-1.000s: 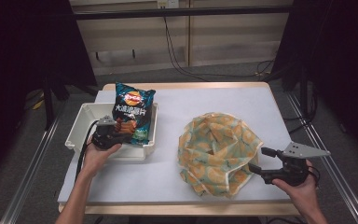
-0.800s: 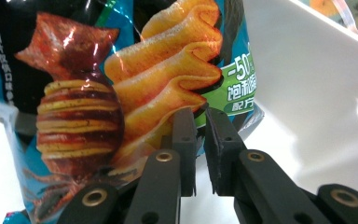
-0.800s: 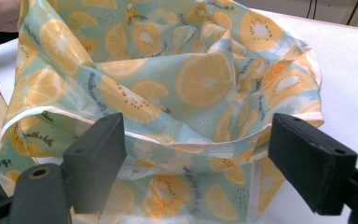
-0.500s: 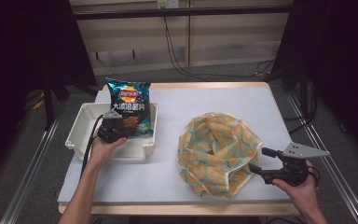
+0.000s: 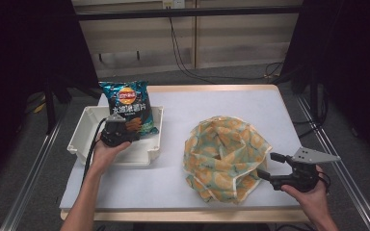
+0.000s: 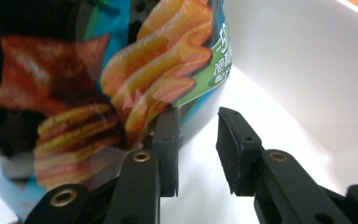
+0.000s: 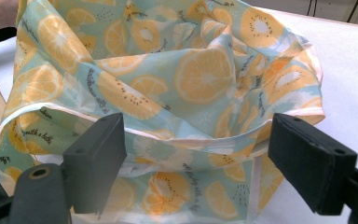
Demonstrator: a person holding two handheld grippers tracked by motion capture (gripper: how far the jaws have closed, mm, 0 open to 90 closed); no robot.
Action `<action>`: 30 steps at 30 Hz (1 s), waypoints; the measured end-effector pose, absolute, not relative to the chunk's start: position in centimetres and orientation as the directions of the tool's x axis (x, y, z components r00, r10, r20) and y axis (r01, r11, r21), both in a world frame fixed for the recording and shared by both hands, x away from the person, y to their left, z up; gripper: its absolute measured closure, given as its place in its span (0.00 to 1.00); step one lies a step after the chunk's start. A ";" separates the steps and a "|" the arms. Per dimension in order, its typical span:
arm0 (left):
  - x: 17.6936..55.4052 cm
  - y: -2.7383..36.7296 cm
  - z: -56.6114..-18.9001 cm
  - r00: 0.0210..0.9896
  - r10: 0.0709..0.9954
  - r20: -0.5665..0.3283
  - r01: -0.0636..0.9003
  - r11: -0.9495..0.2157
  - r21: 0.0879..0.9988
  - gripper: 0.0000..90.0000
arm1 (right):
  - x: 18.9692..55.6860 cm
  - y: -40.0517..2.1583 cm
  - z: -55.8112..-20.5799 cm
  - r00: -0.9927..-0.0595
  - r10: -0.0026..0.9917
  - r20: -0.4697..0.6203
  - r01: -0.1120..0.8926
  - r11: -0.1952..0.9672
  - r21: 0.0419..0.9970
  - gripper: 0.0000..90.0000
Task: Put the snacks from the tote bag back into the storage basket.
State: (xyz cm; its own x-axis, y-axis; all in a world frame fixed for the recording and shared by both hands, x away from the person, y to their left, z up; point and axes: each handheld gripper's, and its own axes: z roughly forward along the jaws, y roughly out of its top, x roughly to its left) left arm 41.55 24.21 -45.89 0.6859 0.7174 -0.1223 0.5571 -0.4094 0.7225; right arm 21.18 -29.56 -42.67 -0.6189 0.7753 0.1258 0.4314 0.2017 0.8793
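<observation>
High view: chip bag (image 5: 127, 107) leans on bin (image 5: 87, 126) far wall, table's left side, long axis upright; left gripper (image 5: 117, 131) just before it. Bag (image 5: 224, 156) lies mid-table, right gripper (image 5: 275, 169) near front-right corner.

Left gripper view: jaws just opening, chip bag (image 6: 135, 88) edge touching one pad, unpinched.

Right gripper view: jaws spread, bag (image 7: 177, 93) rim ahead.

My black left gripper (image 5: 115, 133) trails a black cable; right gripper (image 5: 289, 174) carries a grey triangular plate; forearms bare.
</observation>
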 end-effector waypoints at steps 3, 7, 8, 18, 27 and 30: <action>41.2 25.1 -45.8 0.666 0.734 -0.129 0.573 -0.394 0.719 0.76 | 21.1 -29.5 -42.6 -0.619 0.775 0.125 0.431 0.202 0.880 0.21; 41.4 26.4 -45.9 0.641 0.756 -0.137 0.588 -0.368 0.721 0.75 | 21.1 -29.5 -42.6 -0.618 0.776 0.126 0.431 0.202 0.879 0.21; 41.4 26.5 -46.0 0.634 0.760 -0.140 0.590 -0.359 0.723 0.75 | 21.1 -29.5 -42.6 -0.619 0.775 0.124 0.431 0.204 0.879 0.21; 41.8 26.8 -46.4 0.618 0.776 -0.130 0.596 -0.354 0.721 0.66 | 21.1 -29.5 -42.6 -0.620 0.775 0.123 0.430 0.205 0.879 0.21; 40.8 26.1 -45.8 0.636 0.760 -0.137 0.579 -0.351 0.736 0.61 | 21.0 -29.4 -42.5 -0.622 0.773 0.122 0.426 0.204 0.882 0.21; 40.1 25.8 -45.3 0.653 0.746 -0.132 0.561 -0.358 0.747 0.58 | 21.0 -29.5 -42.5 -0.619 0.776 0.123 0.425 0.200 0.883 0.21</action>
